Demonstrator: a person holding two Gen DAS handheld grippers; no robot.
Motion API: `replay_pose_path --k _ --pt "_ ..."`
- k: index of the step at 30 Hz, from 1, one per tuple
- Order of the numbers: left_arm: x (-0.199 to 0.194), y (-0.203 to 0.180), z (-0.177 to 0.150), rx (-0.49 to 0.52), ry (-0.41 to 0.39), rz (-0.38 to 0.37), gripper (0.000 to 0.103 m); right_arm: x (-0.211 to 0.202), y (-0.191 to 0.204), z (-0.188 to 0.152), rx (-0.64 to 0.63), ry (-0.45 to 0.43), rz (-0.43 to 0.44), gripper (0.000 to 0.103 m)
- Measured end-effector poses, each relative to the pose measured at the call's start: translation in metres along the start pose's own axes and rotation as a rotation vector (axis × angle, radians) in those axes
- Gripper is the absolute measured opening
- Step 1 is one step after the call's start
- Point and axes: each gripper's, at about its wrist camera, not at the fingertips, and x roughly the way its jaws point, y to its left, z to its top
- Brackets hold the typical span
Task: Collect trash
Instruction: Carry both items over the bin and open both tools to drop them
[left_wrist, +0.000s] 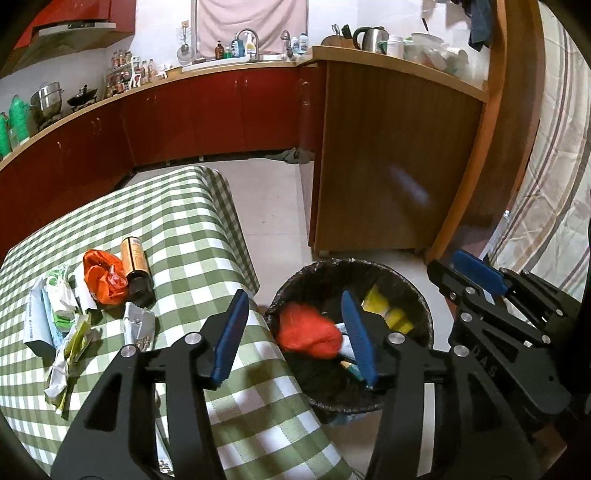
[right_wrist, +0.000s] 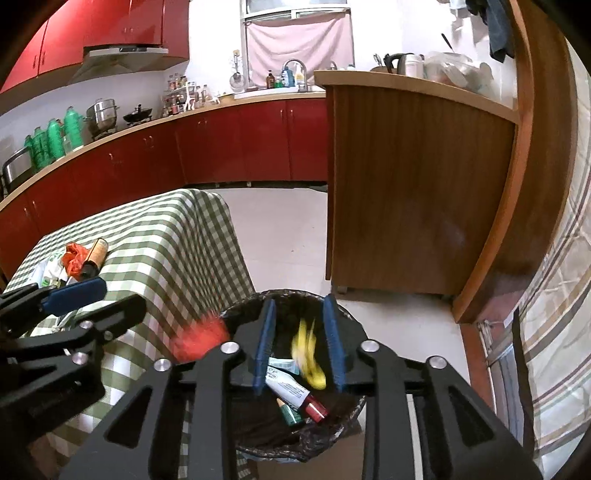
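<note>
Black-lined round trash bin (right_wrist: 343, 317) below both grippers, left gripper (left_wrist: 295, 332) and right gripper (right_wrist: 300, 345), jaws spread, holding nothing; blurred red bag (left_wrist: 308, 330) inside

Bright indoor light, heavy fisheye bending at edges, motion blur inside bin (right_wrist: 343, 413)

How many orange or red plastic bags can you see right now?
2. One orange bag lies on the checked table beside the brown bottle. One blurred red bag is at the trash bin. Others may be hidden.
</note>
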Motion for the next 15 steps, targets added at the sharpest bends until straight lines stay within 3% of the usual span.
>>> replay_pose_path --k 7,15 --pt "-0.014 0.012 -0.005 -0.019 -0.009 0.008 0.052 -0.010 0.001 0.002 0.006 -0.016 -0.012 0.042" --pt "-0.047 0.042 -0.019 -0.050 -0.030 0.048 0.052 -0.024 0.019 0.000 0.018 -0.011 0.007 0.049"
